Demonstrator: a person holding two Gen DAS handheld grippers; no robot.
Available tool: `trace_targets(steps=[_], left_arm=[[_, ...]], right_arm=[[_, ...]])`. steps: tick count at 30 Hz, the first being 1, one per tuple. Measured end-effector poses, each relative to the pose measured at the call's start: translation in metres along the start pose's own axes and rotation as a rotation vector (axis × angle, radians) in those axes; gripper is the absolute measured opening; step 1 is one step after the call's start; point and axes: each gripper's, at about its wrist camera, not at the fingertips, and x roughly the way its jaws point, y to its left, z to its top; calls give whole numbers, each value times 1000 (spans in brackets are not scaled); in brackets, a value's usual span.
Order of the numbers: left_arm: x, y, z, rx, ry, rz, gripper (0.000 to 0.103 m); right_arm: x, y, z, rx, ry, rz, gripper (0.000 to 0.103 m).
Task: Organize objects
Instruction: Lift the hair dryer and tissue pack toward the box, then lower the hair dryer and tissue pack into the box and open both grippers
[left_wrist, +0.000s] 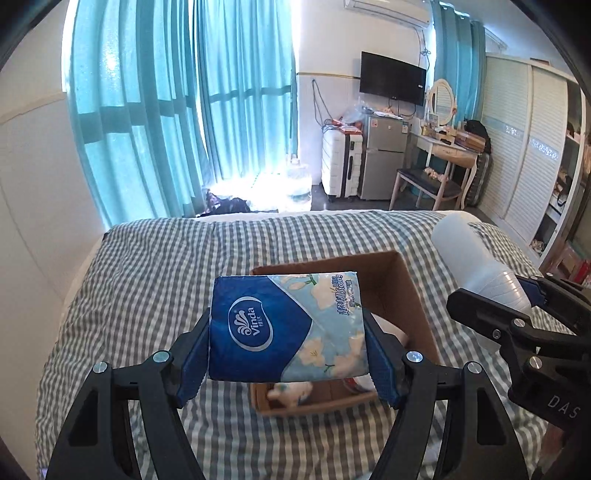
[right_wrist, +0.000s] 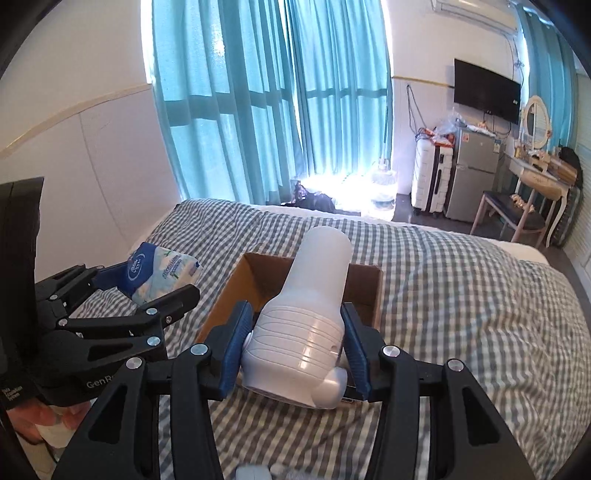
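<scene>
My left gripper (left_wrist: 286, 354) is shut on a blue Vinda tissue pack (left_wrist: 284, 326) and holds it above the near edge of an open cardboard box (left_wrist: 406, 291) on the checked bed. The pack also shows in the right wrist view (right_wrist: 162, 273), left of the box (right_wrist: 373, 291). My right gripper (right_wrist: 295, 350) is shut on a white plastic bottle-shaped device (right_wrist: 310, 317), held over the box. In the left wrist view the device (left_wrist: 476, 266) sits to the right of the box. A white item with a floral print (left_wrist: 291, 393) lies inside the box.
The bed (left_wrist: 147, 266) with a grey checked cover fills the foreground. Beyond its far edge are teal curtains (left_wrist: 166, 110), a water jug (left_wrist: 297, 182), a suitcase (left_wrist: 340, 162), a small fridge (left_wrist: 382, 158), a dressing table with chair (left_wrist: 432, 177) and a wardrobe (left_wrist: 532, 147).
</scene>
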Motion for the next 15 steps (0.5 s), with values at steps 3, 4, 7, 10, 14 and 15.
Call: trace_targets(steps=[3,4,7,10,14,15], left_arm=[[29,5,2,-7,19,-16,75],[37,6,1,-8,28,-20,75],[67,8,-6,-5,61,-28,75],[93,6,-14,7,86,-37,75],[121,4,-23,18,117,-50,75],[126,4,-25,17,121,-53,75]], right_arm=[[30,-7,4,18,28,11,48],[40,-10,4,25,39,15,48],[71,-19,2,37,72,18,48],[99,-27,-1,49,102,21,48],[128,-36,-8,52,131,11,48],[134,-38,-11,54,139,10,48]])
